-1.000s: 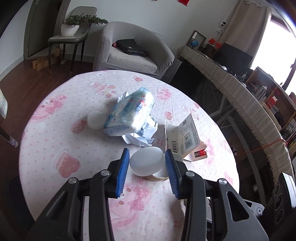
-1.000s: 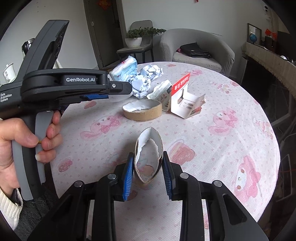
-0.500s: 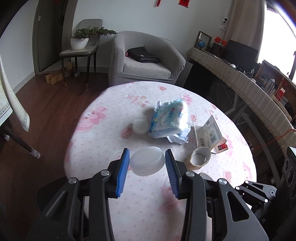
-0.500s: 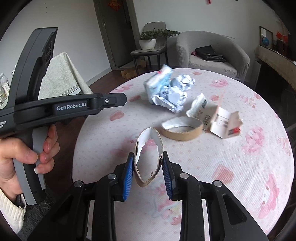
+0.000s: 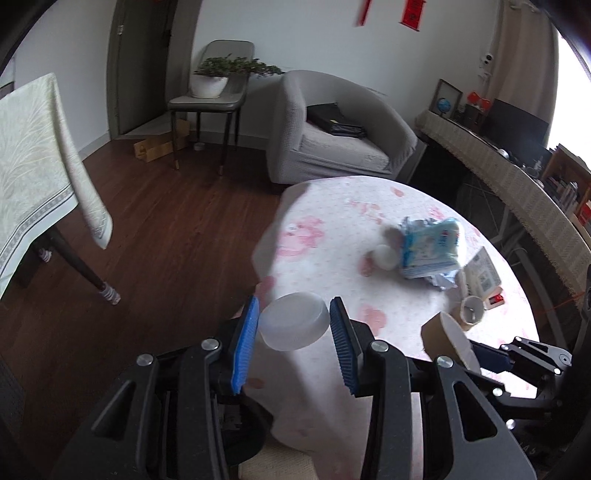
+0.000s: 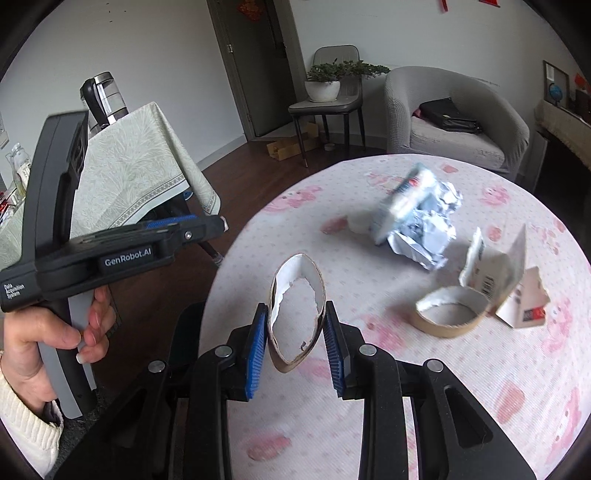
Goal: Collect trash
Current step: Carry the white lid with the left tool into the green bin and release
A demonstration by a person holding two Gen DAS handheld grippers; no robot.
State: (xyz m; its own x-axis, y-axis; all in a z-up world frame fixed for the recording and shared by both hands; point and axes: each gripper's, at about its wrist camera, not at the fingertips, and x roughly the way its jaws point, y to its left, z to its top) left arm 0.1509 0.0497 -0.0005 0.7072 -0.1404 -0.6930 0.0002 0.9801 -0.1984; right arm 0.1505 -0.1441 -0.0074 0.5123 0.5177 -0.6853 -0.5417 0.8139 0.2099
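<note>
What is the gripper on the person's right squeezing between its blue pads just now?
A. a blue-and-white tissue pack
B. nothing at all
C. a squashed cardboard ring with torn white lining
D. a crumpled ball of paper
C: the right gripper is shut on the cardboard ring, pinched into an oval between the pads, while the tissue pack and crumpled paper lie on the table.

Dark wood floor (image 5: 155, 236) thru the room, white walls (image 5: 303, 33). Grey tub armchair (image 5: 340, 136) at back w/ a black bag (image 5: 338, 120) on its seat. Beside it a grey chair (image 5: 218, 92) carrying a potted plant (image 5: 221, 74). Grey door (image 6: 258, 66) behind. Curtain (image 5: 524, 59) far right, bright daylight at the window (image 5: 572, 92). Red hangings (image 5: 412, 14) up top.
</note>
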